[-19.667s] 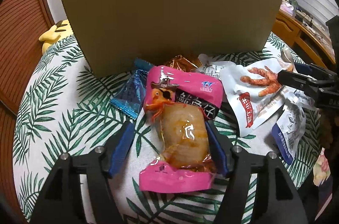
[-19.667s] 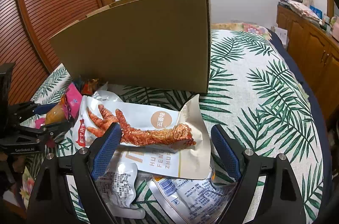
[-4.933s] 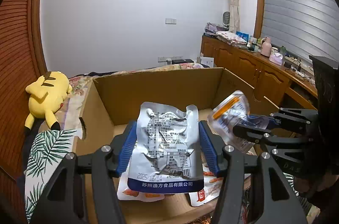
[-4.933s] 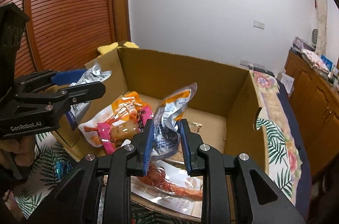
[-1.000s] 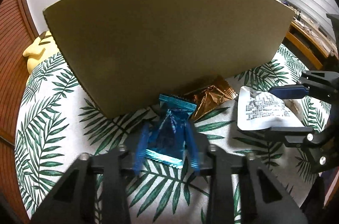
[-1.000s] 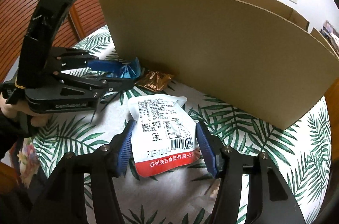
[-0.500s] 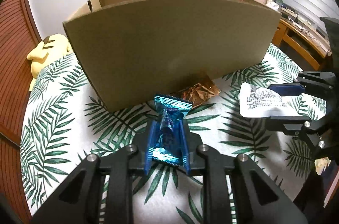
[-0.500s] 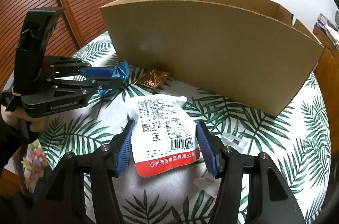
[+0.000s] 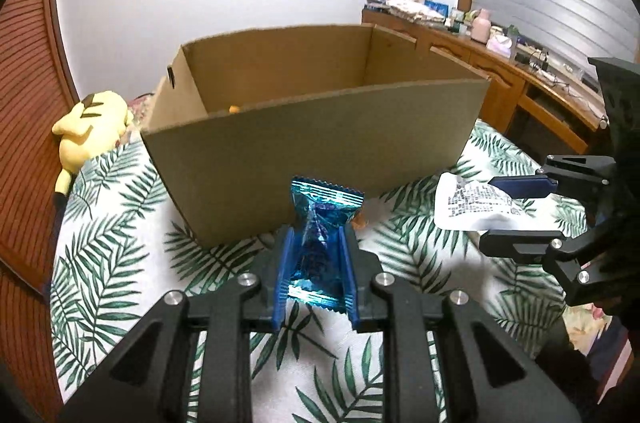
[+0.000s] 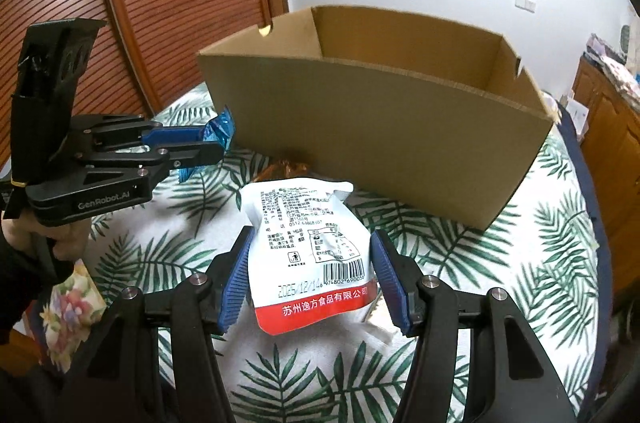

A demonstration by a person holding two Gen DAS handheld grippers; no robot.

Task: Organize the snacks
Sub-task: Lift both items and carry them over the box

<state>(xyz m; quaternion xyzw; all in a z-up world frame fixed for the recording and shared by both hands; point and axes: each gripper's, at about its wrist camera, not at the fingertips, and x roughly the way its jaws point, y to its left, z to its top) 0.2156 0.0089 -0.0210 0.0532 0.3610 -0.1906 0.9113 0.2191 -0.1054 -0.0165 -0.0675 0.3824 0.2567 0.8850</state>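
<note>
Plush toy (image 9: 90,127), yellow, lies at the far left edge of the palm-leaf cloth (image 9: 116,223), beside the slatted wooden doors (image 10: 180,3). Right of it, the open cardboard box (image 9: 320,143) stands in the middle of the cloth, its near wall rising between both grippers and the box's inside; something orange just shows over that wall. A brown foil snack (image 10: 288,169) lies on the cloth against the foot of the box, partly hidden behind the held packets. At the far right a wooden sideboard (image 9: 520,79) carries bottles and clutter.

The left gripper (image 9: 316,263) is level, pointing at the box's near wall, raised above the cloth, its blue pads pressed together on a blue candy wrapper (image 9: 320,235) that stands upright between them. The person's left hand (image 10: 60,239) grips its handle low at the left. The right gripper (image 10: 312,263), also off the cloth and aimed at the box, pinches a white snack pouch (image 10: 308,247) by its side edges, printed back facing up, red band nearest the camera.
</note>
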